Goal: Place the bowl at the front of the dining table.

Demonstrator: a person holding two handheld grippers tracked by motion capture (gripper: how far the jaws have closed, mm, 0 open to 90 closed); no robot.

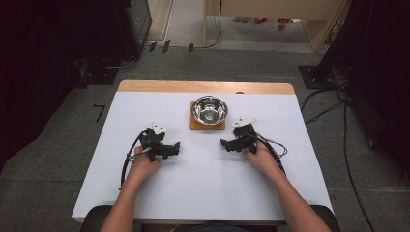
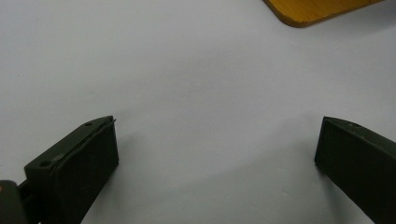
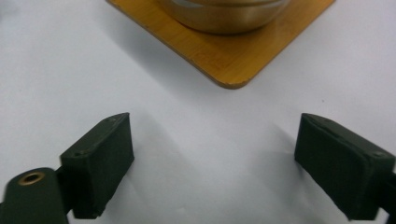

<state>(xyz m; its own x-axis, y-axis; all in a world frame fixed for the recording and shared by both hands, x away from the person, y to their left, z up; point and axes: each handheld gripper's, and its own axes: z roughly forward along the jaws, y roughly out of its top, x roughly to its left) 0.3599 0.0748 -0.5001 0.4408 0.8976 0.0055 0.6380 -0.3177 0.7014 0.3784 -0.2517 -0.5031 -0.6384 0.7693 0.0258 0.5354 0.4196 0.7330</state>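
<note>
A steel bowl stands upright, mouth up, on a square wooden board toward the far middle of the white worktop. Being round, it has no long axis. The left claw rests near the board's left, pointing right, jaws wide apart and empty. The right claw, nearer the board, points left toward the board's corner, jaws spread wide, gripping nothing.
</note>
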